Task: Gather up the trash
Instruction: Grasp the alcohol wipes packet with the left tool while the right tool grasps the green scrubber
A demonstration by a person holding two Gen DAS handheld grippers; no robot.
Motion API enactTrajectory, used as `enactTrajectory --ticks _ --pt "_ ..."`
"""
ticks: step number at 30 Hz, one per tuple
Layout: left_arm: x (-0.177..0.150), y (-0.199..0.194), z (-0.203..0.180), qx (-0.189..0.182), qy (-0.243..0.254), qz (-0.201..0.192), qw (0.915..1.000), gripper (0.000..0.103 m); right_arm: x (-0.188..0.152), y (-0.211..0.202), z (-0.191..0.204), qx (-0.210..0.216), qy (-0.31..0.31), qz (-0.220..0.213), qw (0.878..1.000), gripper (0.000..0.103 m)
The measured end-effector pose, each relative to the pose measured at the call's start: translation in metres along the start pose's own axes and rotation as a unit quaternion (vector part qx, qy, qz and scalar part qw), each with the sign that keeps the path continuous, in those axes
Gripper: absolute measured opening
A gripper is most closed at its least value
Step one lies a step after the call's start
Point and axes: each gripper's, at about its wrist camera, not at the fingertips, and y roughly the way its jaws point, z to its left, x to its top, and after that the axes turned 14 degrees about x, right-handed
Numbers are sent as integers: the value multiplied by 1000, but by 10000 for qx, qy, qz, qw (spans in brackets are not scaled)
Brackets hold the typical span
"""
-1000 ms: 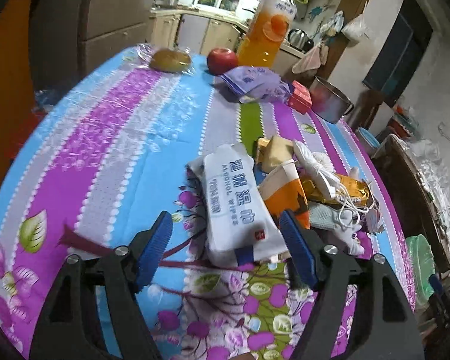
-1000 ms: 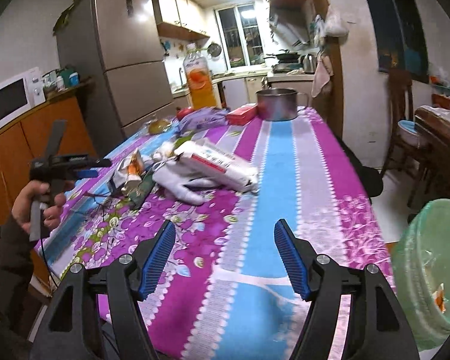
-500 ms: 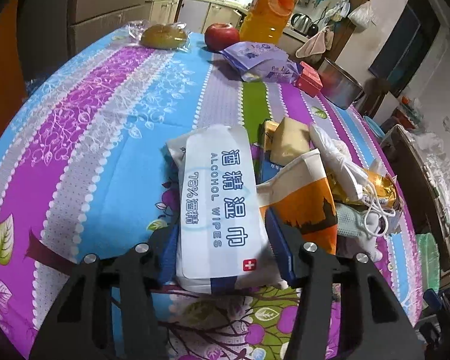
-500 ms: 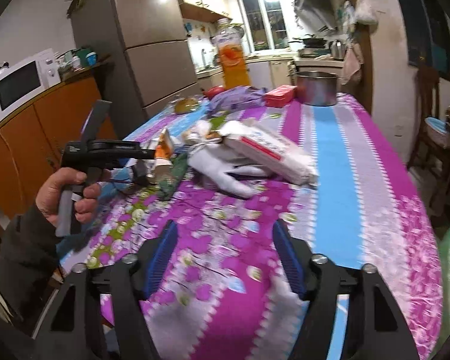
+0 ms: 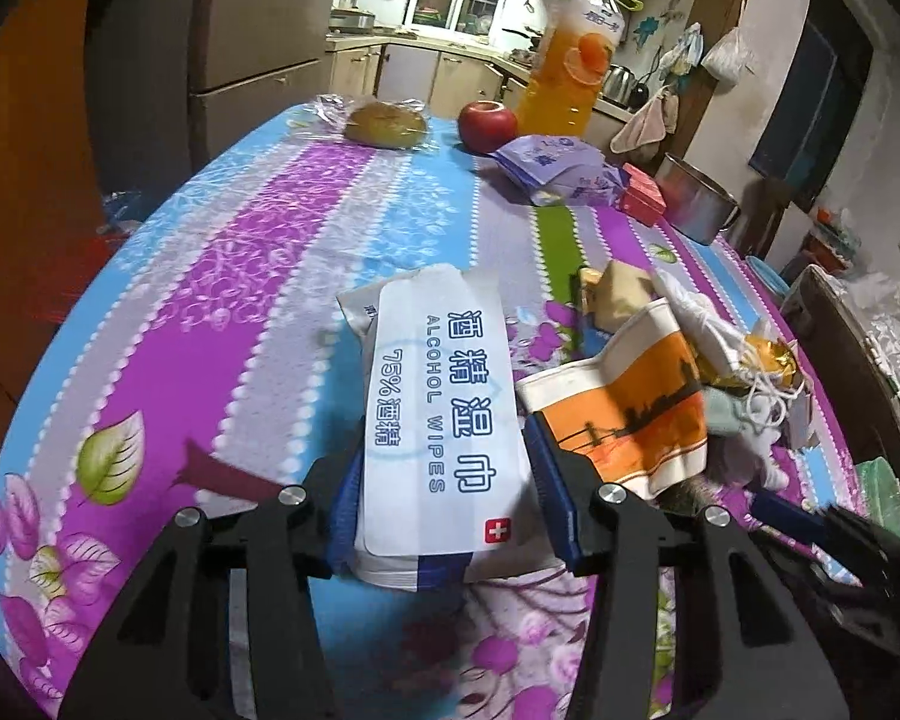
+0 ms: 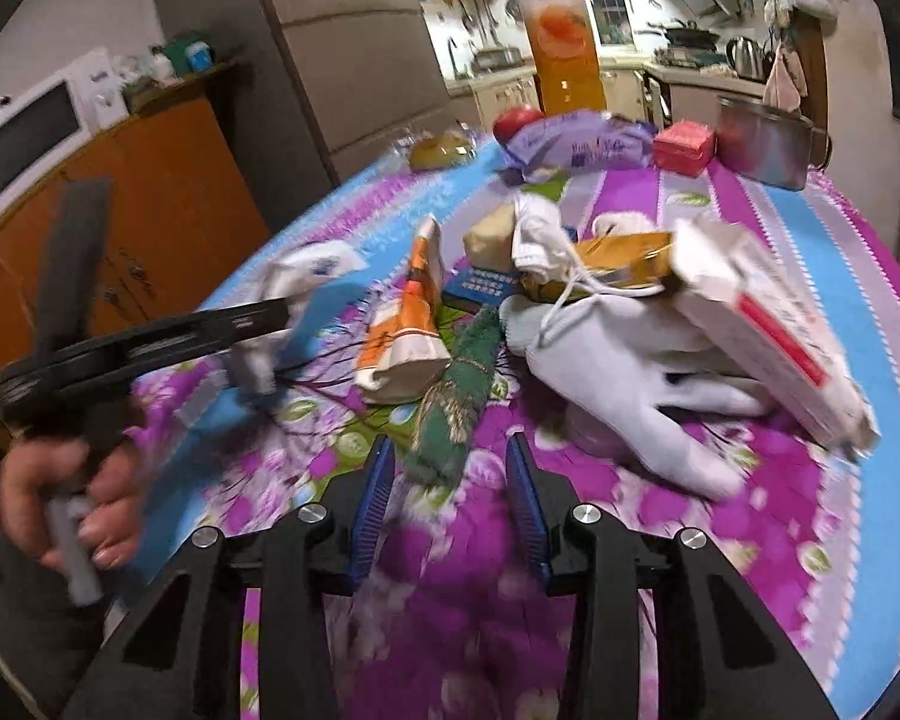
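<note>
- Trash lies heaped on the right half of the tabletop (image 5: pixel 222 276), which wears a striped floral cloth.
- Wipes pack (image 5: pixel 438 414) lies at the heap's left edge, lengthwise between the blue pads of the left gripper (image 5: pixel 444 498); the jaws are closing and both pads sit against its sides.
- Orange carton (image 5: pixel 630 408), flattened, lies just right of the pack, touching the right pad's outer side.
- Beyond the carton, a white mask (image 5: pixel 708 324) with loose ear loops and a gold wrapper (image 5: pixel 774 354) crowd together.
- Left of the pack the cloth is bare out to the rounded near and left edges.
- Right gripper (image 6: pixel 450 486) is closing, about half open, holding nothing; the near end of a green bundle (image 6: pixel 456 402) sits just ahead of its tips, apart from both pads.
- White glove (image 6: pixel 648 372) spreads right of the bundle, with a white-and-red box (image 6: pixel 774 324) leaning over it.
- Right of the box, a blue stripe runs clear to the far edge.
- At the far end stand an apple (image 5: pixel 486 126), juice bottle (image 5: pixel 576 54), purple bag (image 5: pixel 558 168), red box (image 5: pixel 642 198) and steel pot (image 5: pixel 696 204).
- A hand (image 6: pixel 72 498) holds the left gripper's handle at the tabletop's left side.
</note>
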Motion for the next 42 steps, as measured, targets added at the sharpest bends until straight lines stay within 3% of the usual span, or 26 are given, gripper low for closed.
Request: enactTrajectory --ticks 9,14,26,34,42 --pt "-10 -9 -5 261 281 -270 9989 48 18 43 0 -487 -169 338 9981 40" --pt "-15 -20 -12 516 394 -527 9965 48 15 41 9 -654 -322 258 9970 24" --pt "-18 -58 -15 1009 528 -1186 9864 48 -15 -54 56 -905 -761 -908 9888 22" --pt "-25 -78 -37 992 722 -1390 9827 48 -36 -117 63 -1318 -867 -1456 9767 22" --pt "-38 -97 -77 784 1076 -1545 9790 48 -51 -162 60 -1556 -798 -1725 9694 22"
